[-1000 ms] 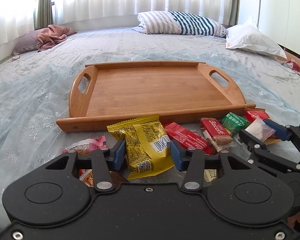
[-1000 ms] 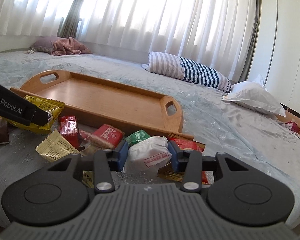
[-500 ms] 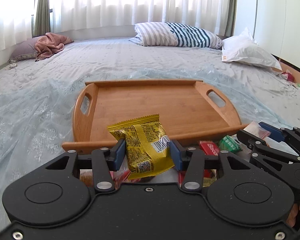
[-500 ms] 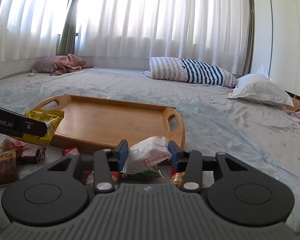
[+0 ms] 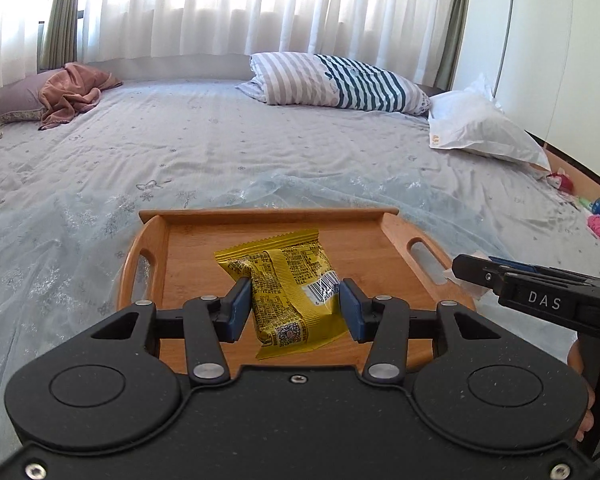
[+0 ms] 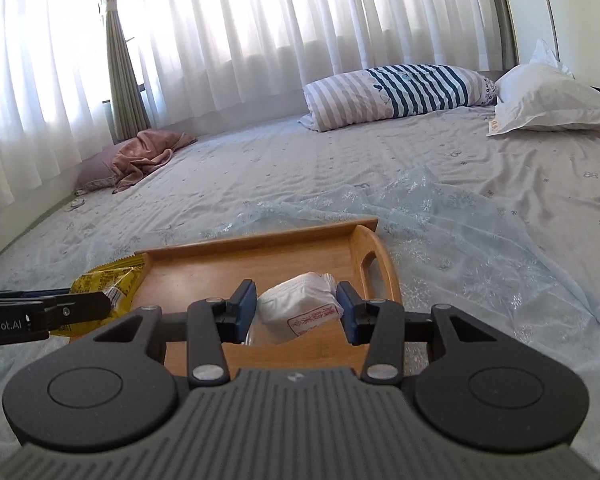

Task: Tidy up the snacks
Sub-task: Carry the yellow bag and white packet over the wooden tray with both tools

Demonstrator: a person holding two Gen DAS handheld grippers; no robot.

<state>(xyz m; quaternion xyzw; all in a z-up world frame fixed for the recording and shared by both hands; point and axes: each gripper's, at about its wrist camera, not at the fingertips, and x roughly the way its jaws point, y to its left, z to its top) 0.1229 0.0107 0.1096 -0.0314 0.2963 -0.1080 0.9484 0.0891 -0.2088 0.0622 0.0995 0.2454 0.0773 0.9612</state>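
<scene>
The left gripper (image 5: 296,310) pinches a yellow packet (image 5: 288,292) above the tray (image 5: 388,248) (wooden, on the bed). The right gripper (image 6: 296,312) pinches a white packet (image 6: 300,308) over the tray's right end.

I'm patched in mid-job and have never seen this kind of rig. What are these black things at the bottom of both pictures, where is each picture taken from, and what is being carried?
There is no robot arm: a person holds a two-finger gripper in each hand, and each carries a wide-angle camera looking forward along its fingers. The black shape at the bottom of each picture is that gripper's own body.

The left wrist view shows the left gripper shut on a yellow snack packet. The right gripper reaches in from that picture's right edge.

The right wrist view shows the right gripper shut on a white wrapped snack.

Both packets are held over a wooden tray with cut-out handles; nothing appears to lie in it yet. The tray sits on a bed covered by a pale blue sheet, with a striped pillow, a white pillow and a pink blanket further back.
</scene>
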